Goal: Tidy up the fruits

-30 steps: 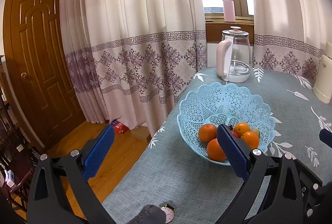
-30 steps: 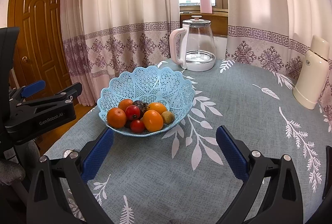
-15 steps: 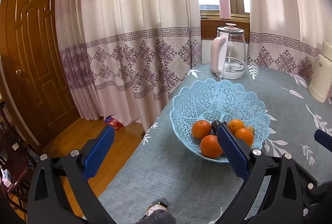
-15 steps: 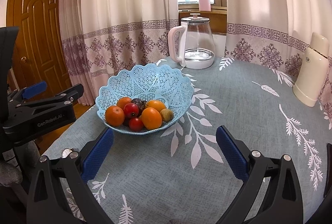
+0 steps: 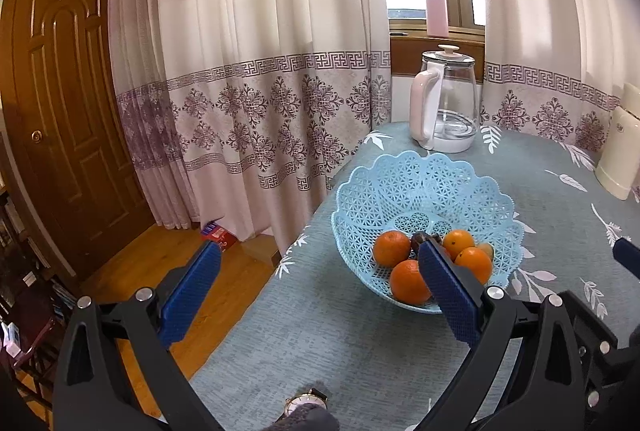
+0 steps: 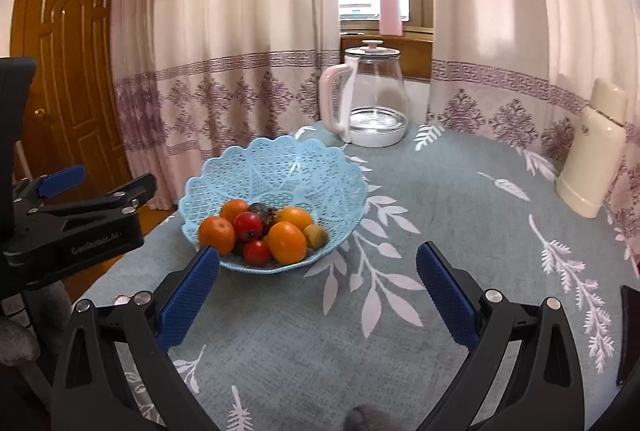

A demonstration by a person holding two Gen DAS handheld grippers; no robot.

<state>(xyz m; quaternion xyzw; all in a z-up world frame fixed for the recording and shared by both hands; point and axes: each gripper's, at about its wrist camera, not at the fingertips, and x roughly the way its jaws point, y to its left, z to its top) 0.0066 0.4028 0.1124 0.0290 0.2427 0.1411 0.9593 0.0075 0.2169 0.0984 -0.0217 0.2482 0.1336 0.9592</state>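
The table [image 6: 460, 207], under a grey-blue leaf-print cloth, fills the lower part of both views, with patterned curtains [image 5: 256, 79] behind it and a wooden door [image 5: 68, 111] at 9 o'clock. At 12 o'clock on the far side of the table stands a glass kettle [image 6: 372, 99] with a pale pink handle. A cream flask [image 6: 592, 155] stands upright at 3 o'clock near the table edge, well apart from the kettle. A pink bottle [image 6: 390, 9] sits on the sill above the kettle.

The blue lattice basket [image 6: 280, 167] rests on the table at about 10 o'clock from the right gripper [image 6: 318, 289], near the left table edge. All the fruit lies in its near half: four oranges [image 6: 287, 242], two red fruits [image 6: 248, 226], a dark fruit [image 6: 262, 211] in the middle, and a small green-brown fruit [image 6: 316, 236] at the right, the pieces touching one another.

The right gripper hovers over bare cloth just short of the basket, its jaws spread wide with nothing between them. The left gripper [image 5: 316, 289] is likewise spread wide and empty; in its own view the right finger overlaps the basket's near rim, and the left finger hangs past the table edge over the floor.
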